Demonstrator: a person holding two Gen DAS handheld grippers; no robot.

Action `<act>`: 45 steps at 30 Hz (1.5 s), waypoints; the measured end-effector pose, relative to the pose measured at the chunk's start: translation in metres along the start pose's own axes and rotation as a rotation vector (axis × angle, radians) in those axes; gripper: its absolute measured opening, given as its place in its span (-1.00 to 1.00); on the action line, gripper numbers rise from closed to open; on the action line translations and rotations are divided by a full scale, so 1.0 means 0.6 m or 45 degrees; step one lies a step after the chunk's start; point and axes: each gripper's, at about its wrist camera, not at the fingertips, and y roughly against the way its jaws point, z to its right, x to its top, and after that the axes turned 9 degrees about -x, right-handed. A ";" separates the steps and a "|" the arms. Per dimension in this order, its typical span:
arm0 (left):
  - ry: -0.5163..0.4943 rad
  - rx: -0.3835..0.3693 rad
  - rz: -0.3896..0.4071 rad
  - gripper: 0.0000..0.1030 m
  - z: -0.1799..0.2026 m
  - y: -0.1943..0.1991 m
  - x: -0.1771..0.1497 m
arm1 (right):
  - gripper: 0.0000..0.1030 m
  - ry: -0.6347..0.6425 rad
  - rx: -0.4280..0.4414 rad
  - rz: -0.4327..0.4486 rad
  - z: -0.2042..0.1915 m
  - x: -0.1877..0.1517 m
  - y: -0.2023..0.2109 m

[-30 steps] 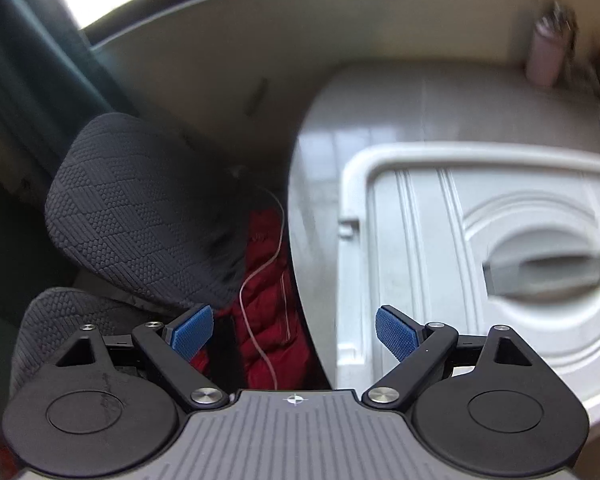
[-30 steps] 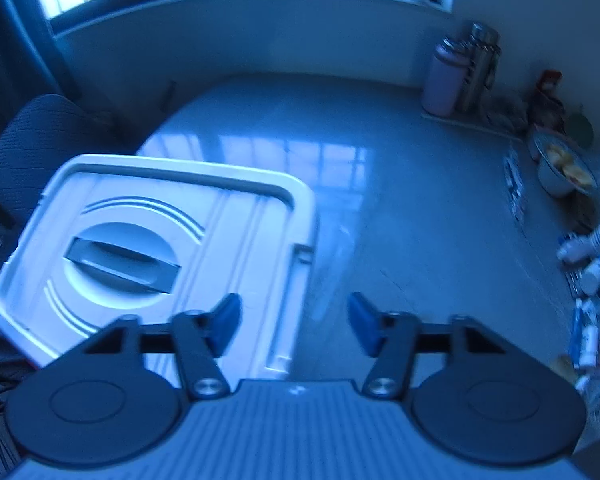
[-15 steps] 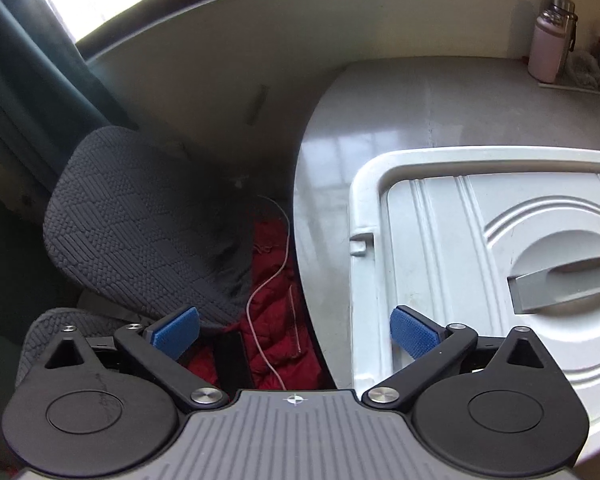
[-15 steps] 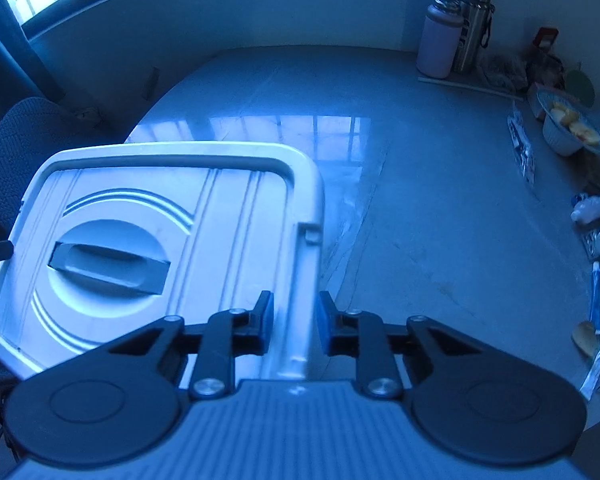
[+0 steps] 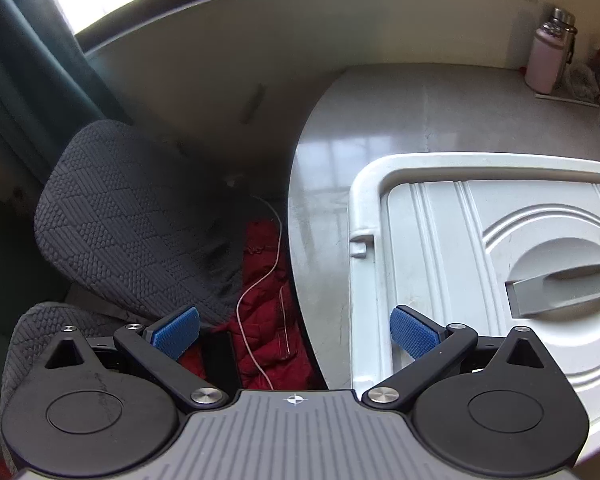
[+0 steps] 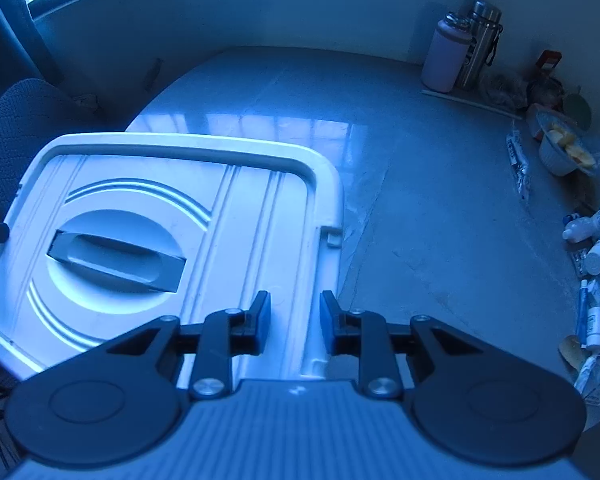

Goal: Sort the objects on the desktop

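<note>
A white plastic box lid [image 5: 440, 248] with a grey handle [image 5: 560, 290] lies at the table's near left corner; it also shows in the right wrist view [image 6: 244, 216]. My left gripper [image 5: 294, 330] is open wide, straddling the table edge beside the lid's left rim. My right gripper [image 6: 294, 318] has its jaws narrowed around the lid's right rim, with the rim between the fingers. Small bottles and tubes [image 6: 596, 248] lie scattered at the table's right edge.
A dark fabric chair [image 5: 136, 216] and a red garment [image 5: 268, 300] are left of the table. A pink bottle [image 6: 446, 56] and a steel flask [image 6: 480, 44] stand at the back. A bowl of food [image 6: 564, 148] sits at the right.
The right gripper has closed from open to narrow around the lid's right rim. The left gripper has opened wider and drifted slightly left. The lid has shifted a little.
</note>
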 end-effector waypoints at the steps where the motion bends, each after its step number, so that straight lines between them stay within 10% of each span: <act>1: -0.007 0.000 0.008 1.00 0.002 0.001 -0.004 | -0.49 -0.007 -0.001 0.003 0.001 0.000 0.000; 9: -0.002 -0.013 0.045 1.00 -0.001 -0.002 -0.017 | -0.46 -0.073 -0.065 0.048 -0.005 -0.012 0.006; 13: 0.025 -0.032 0.082 1.00 -0.010 -0.011 -0.029 | 0.23 -0.144 -0.125 0.119 0.002 -0.032 0.007; 22: 0.072 -0.022 0.306 1.00 0.026 0.052 -0.095 | 0.29 -0.148 -0.085 0.310 -0.008 -0.093 0.079; 30: 0.077 -0.004 0.548 1.00 0.101 0.142 -0.256 | 0.52 -0.112 -0.055 0.418 -0.018 -0.197 0.143; 39: 0.285 0.012 0.560 1.00 0.141 0.128 -0.454 | 0.61 -0.238 -0.002 0.492 -0.025 -0.372 0.147; 45: 0.107 0.097 0.548 1.00 0.182 0.107 -0.542 | 0.61 -0.214 0.004 0.505 -0.049 -0.460 0.133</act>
